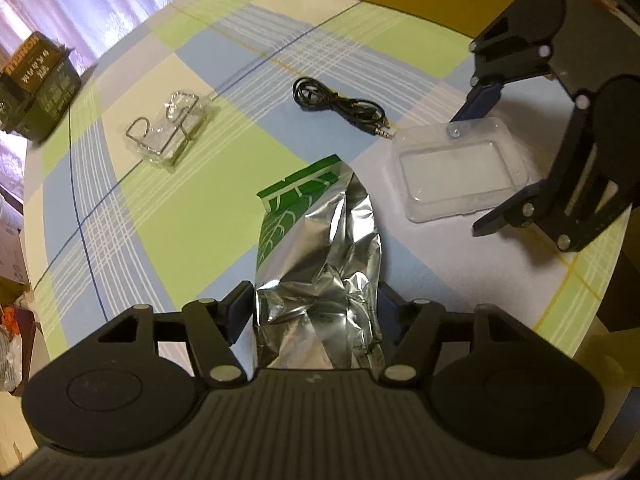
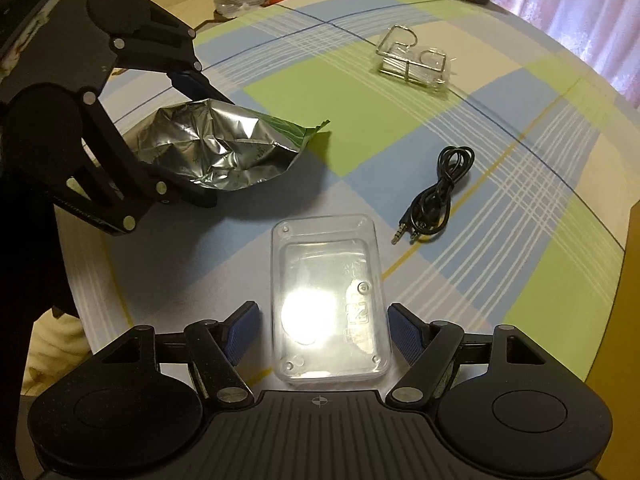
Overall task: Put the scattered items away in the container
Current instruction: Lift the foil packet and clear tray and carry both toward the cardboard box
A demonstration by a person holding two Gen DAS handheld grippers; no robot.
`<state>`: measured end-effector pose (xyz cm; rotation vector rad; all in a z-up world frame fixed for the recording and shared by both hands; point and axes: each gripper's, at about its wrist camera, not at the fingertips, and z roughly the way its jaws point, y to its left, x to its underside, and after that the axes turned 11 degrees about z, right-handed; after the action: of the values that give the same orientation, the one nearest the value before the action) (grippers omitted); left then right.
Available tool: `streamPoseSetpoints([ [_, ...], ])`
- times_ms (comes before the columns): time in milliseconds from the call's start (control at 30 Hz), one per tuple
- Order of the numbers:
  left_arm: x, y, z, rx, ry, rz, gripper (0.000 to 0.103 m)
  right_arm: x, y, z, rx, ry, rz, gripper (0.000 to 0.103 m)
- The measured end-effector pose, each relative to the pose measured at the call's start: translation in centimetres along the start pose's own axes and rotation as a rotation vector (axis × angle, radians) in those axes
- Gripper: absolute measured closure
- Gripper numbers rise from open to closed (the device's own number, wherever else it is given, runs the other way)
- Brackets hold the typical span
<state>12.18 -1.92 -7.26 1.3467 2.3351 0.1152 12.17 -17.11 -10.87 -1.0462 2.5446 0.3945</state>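
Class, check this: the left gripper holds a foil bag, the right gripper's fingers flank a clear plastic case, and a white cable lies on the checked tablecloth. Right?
Wrong in one respect: the cable is black, as the right wrist view shows. The rest stands.

Each black tool (image 1: pixel 316 312) (image 2: pixel 322 330) has silver screws, blue finger pads (image 2: pixel 406 330) and round hubs.

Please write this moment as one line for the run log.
left gripper: shut on foil bag | right gripper: open around clear plastic case | black cable, wire holder: on table

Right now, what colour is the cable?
Black cable, with metal plugs; clearest in the right wrist view.
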Motion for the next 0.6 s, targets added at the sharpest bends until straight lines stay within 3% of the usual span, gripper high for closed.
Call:
streamPoseSetpoints([
  [167,0.0,0.0,-0.6,-0.005,0.005,-0.012,0.055,0.5,0.0,-1.2,0.006,-0.036,0.05,0.045],
  [600,-0.4,-0.5,-4.7,-0.003,-0.046,-0.045,0.057,2.6,1.4,-5.9,0.045,-0.146,0.143,0.045],
])
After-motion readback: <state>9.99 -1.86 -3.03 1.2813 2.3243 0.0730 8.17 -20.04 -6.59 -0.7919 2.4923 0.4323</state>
